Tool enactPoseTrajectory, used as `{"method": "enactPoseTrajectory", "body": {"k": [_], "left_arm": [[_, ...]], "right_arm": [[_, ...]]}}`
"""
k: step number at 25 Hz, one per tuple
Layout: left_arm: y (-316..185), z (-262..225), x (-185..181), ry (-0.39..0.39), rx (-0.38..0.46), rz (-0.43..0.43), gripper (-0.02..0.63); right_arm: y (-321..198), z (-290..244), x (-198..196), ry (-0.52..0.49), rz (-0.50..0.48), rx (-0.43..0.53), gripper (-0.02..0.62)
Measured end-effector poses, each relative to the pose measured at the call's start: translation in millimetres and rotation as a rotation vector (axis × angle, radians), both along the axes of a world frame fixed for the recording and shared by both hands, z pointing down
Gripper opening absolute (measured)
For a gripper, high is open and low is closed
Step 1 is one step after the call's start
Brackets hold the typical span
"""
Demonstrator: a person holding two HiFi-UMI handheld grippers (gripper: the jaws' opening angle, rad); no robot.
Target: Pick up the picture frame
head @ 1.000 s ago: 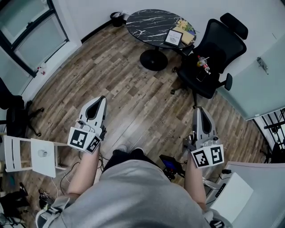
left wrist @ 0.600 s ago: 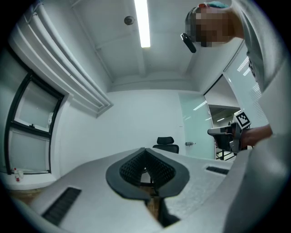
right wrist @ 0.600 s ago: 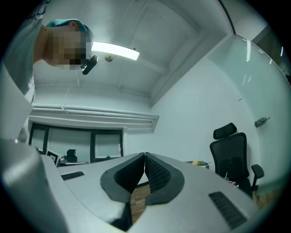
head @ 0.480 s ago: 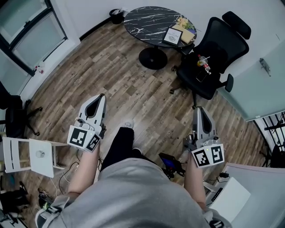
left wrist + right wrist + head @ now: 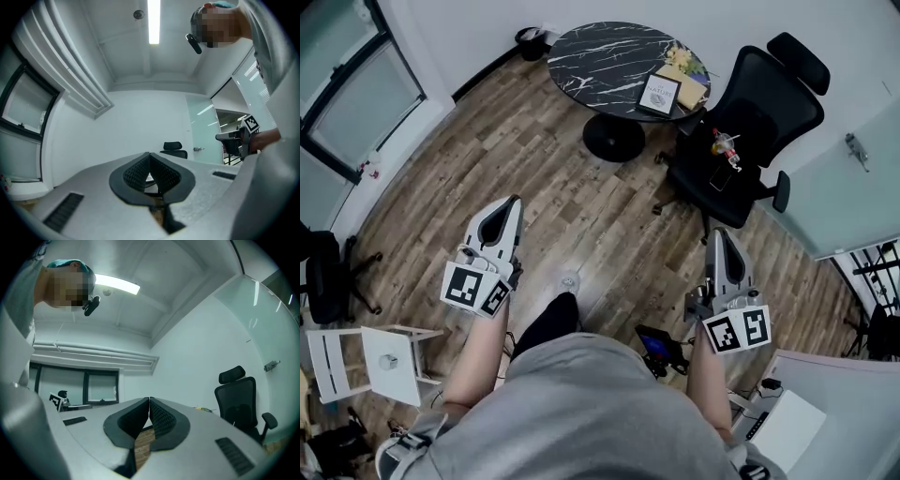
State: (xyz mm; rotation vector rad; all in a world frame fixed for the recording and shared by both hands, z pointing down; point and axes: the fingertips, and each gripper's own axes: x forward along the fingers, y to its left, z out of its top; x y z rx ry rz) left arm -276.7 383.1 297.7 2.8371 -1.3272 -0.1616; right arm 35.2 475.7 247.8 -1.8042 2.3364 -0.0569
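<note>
The picture frame (image 5: 660,94), dark-edged with a white print, lies on the right side of a round black marble table (image 5: 600,56) at the far end of the room. Both grippers are well short of it, held out over the wooden floor. My left gripper (image 5: 510,202) points toward the table with its jaws touching at the tips and nothing between them. My right gripper (image 5: 718,234) points the same way, jaws pressed together and empty. In the left gripper view the gripper (image 5: 149,154) is shut; in the right gripper view the gripper (image 5: 149,401) is shut too.
A black office chair (image 5: 741,131) with a small bottle on its seat stands right of the table. A yellow-flowered item (image 5: 687,62) lies beside the frame. A white chair (image 5: 366,361) sits at lower left. A glass door (image 5: 844,178) is on the right, a bin (image 5: 528,39) by the far wall.
The person has walked forward: the table, frame and black chair have come nearer and shifted down-left in the head view. Both grippers stay shut and held out in front.
</note>
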Motion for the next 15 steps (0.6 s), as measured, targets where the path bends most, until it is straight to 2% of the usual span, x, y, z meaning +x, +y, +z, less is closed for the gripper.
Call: {"method": "enactPoseTrajectory", "body": {"k": [7, 15], "left_arm": [[-79, -12, -1, 0.001, 0.024, 0.037, 0.006], [-142, -8, 0, 0.009, 0.022, 0.081, 0.006]], "right_arm": [[-67, -4, -10, -0.003, 0.03, 0.007, 0.026], [-119, -3, -14, 0.001, 0.078, 0.01, 0.026]]}}
